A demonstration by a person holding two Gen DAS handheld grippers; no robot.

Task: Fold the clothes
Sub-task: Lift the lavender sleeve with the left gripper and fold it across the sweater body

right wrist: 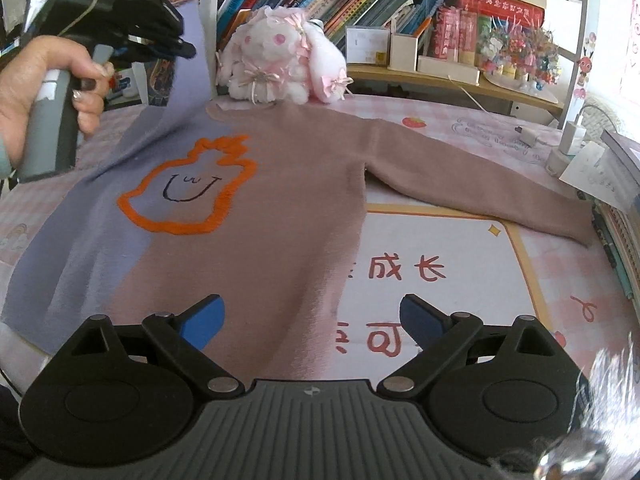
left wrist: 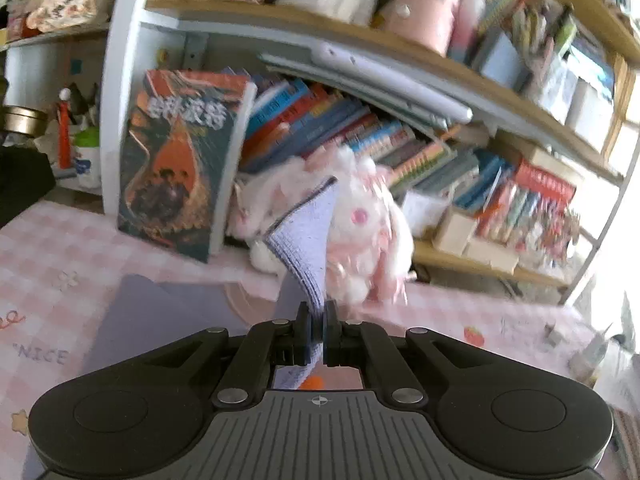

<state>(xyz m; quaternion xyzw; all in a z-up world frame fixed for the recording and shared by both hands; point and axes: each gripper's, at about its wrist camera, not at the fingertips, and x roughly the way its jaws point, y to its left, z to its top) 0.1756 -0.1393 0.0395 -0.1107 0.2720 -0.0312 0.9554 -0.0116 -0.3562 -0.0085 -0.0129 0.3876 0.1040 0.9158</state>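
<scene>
A sweater (right wrist: 272,208), half lilac and half dusty pink with an orange outlined smiley figure, lies flat on the table. Its pink right sleeve (right wrist: 480,176) stretches out to the right. My left gripper (left wrist: 318,320) is shut on the lilac sleeve cuff (left wrist: 308,232) and holds it raised above the table; it also shows in the right wrist view (right wrist: 176,46) at the upper left, held by a hand, with the lilac sleeve hanging below. My right gripper (right wrist: 312,320) is open and empty, hovering over the sweater's lower hem.
A pink-and-white plush rabbit (right wrist: 280,60) sits at the table's far edge. Bookshelves (left wrist: 360,132) stand behind, with a large book (left wrist: 180,168) leaning upright. A charger and cable (right wrist: 568,140) and stacked notebooks (right wrist: 620,200) are at the right. The tablecloth (right wrist: 440,280) is pink checked.
</scene>
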